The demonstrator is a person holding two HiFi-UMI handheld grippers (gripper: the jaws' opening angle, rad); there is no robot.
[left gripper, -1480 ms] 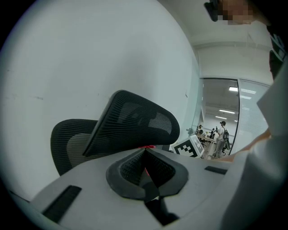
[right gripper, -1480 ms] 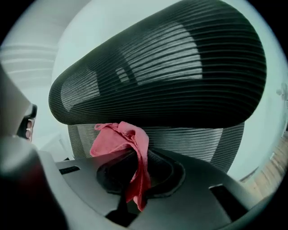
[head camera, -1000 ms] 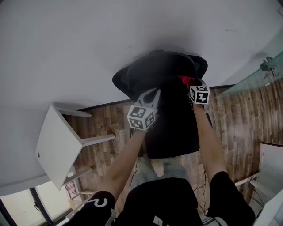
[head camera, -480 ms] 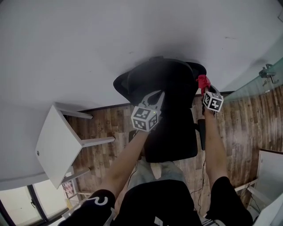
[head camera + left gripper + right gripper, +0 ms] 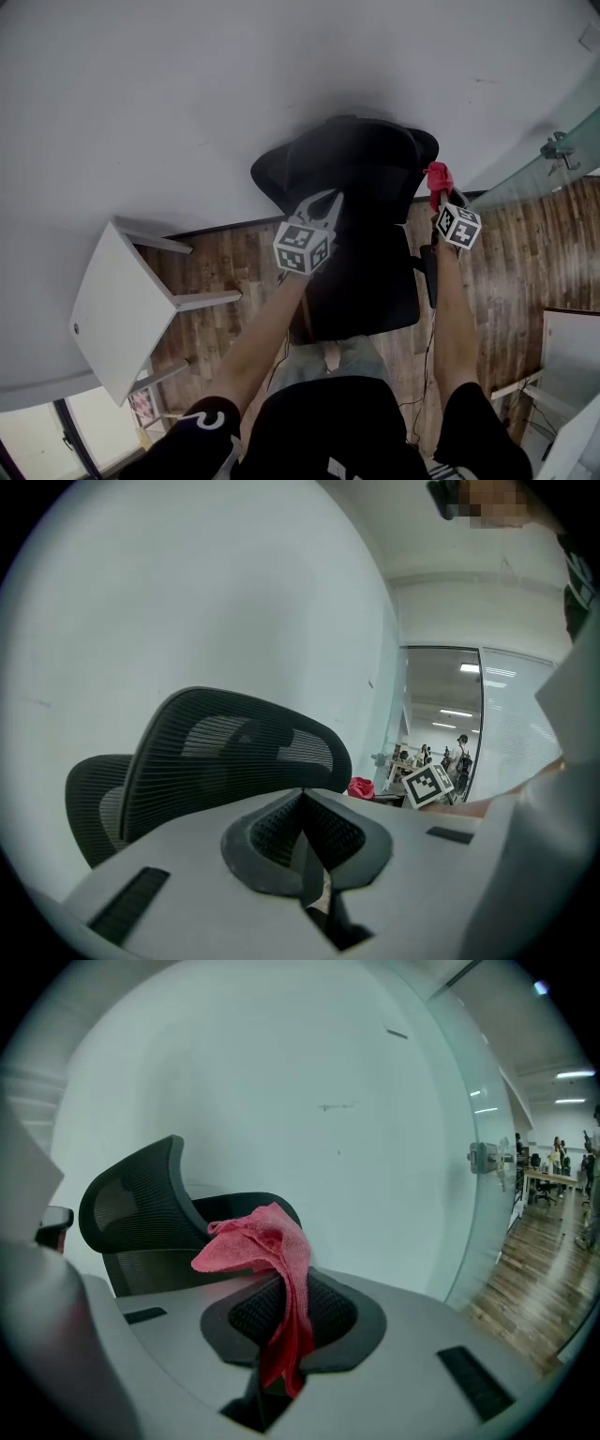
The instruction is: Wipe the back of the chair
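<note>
A black mesh office chair (image 5: 361, 202) stands against the white wall, its back toward me. My right gripper (image 5: 437, 187) is off the chair's right edge, shut on a red cloth (image 5: 437, 175) (image 5: 272, 1251) that flops over the jaw tips. The chair's mesh back (image 5: 141, 1213) lies to the left in the right gripper view. Over the chair back hovers my left gripper (image 5: 323, 206), jaws shut with nothing between them (image 5: 305, 855). The chair's mesh headrest (image 5: 234, 752) fills the left gripper view, and the red cloth (image 5: 361, 787) shows at its right.
A white table (image 5: 117, 305) stands at the left on the wood floor (image 5: 230, 267). A glass partition (image 5: 553, 159) with a metal fitting runs at the right. A white wall (image 5: 234, 84) is directly behind the chair.
My right gripper with the red cloth has moved right, from on the chair's upper back to beyond its right edge. The left gripper has stayed over the chair back.
</note>
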